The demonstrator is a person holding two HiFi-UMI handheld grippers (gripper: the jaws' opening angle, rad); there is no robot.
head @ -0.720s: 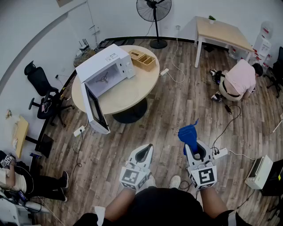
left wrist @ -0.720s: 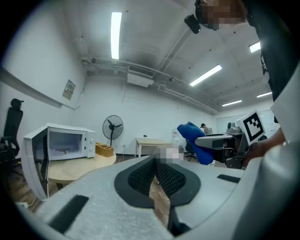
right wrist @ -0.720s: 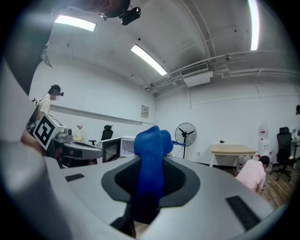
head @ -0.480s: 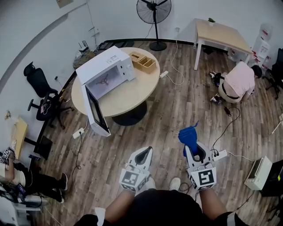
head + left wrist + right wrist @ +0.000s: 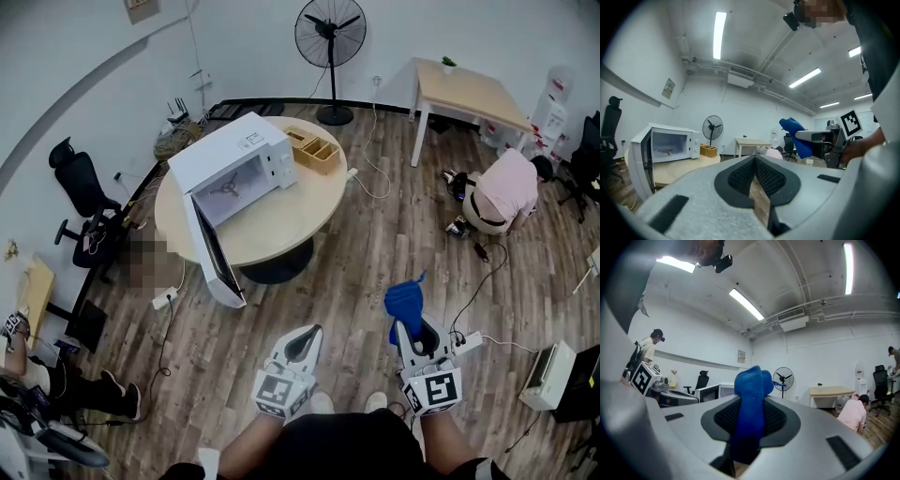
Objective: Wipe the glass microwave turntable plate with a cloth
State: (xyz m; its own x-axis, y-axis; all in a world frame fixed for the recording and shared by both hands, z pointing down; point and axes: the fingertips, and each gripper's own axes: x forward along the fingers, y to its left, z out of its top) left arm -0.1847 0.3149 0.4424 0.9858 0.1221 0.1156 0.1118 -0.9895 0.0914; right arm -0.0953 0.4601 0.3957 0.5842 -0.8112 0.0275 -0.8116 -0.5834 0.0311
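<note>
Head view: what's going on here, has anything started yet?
A person stands back from the round table, a gripper in each hand. The right gripper is shut on a blue cloth; the left gripper is shut with nothing in it. The microwave sits on the table with its door swung open. Inside, only the turntable support shows; no glass plate can be made out. Wiping has not begun.

We see wood-plank floor (image 5: 375, 244) under the jaws, white walls (image 5: 94, 75) all round. Round pale surface (image 5: 291, 211) ahead-left of the jaws. Pedestal fan (image 5: 330, 37) and rectangular desk (image 5: 464, 89) far ahead by the wall. Black office chair (image 5: 80, 183) far left, second chair (image 5: 583, 155) far right. Ceiling strip lights (image 5: 719, 28) on.
</note>
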